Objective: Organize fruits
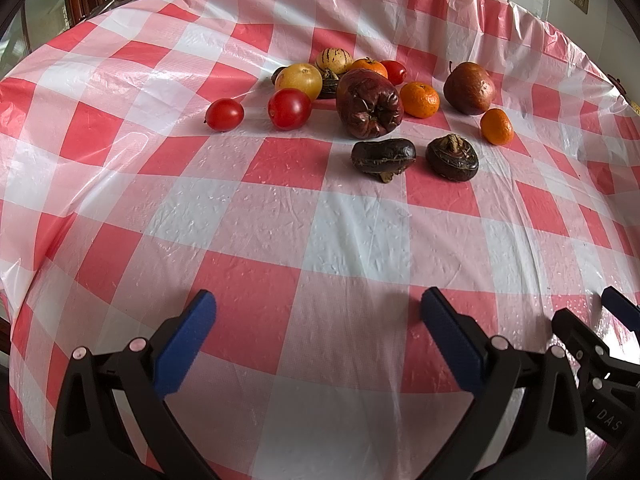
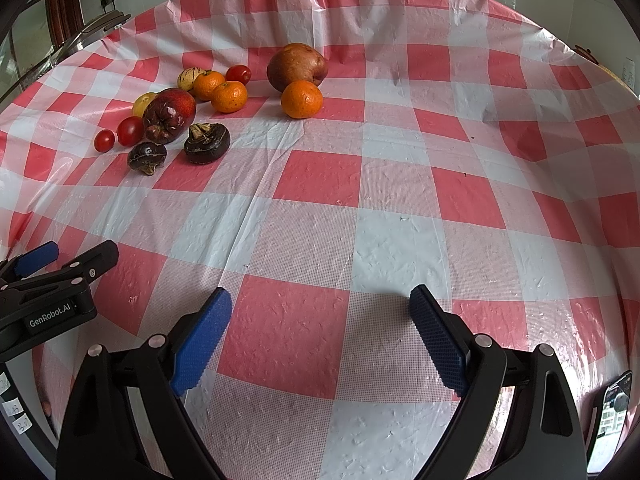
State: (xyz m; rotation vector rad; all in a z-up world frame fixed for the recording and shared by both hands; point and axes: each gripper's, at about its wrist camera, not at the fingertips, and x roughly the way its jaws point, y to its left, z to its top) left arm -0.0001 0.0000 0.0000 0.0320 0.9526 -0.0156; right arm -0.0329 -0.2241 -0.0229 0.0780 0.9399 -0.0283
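Note:
A loose heap of fruit lies on the checked tablecloth [image 1: 280, 240] far ahead. It holds a wrinkled dark red fruit [image 1: 369, 103] [image 2: 169, 114], a brown-red pear [image 1: 469, 88] [image 2: 297, 66], several tangerines [image 1: 419, 99] [image 2: 301, 99], red tomatoes [image 1: 289, 109] [image 2: 129, 130], a yellow fruit [image 1: 300, 80], a striped pale melon [image 1: 333, 60] and two dark water chestnuts [image 1: 383, 157] [image 2: 206, 143]. My left gripper [image 1: 318, 304] is open and empty near the front edge. My right gripper [image 2: 320, 300] is open and empty too, well short of the fruit.
The round table's cloth hangs over the edges on all sides. The right gripper's body [image 1: 600, 344] shows at the left view's lower right; the left gripper's body [image 2: 48, 292] shows at the right view's lower left. A phone [image 2: 612, 412] sits at the lower right.

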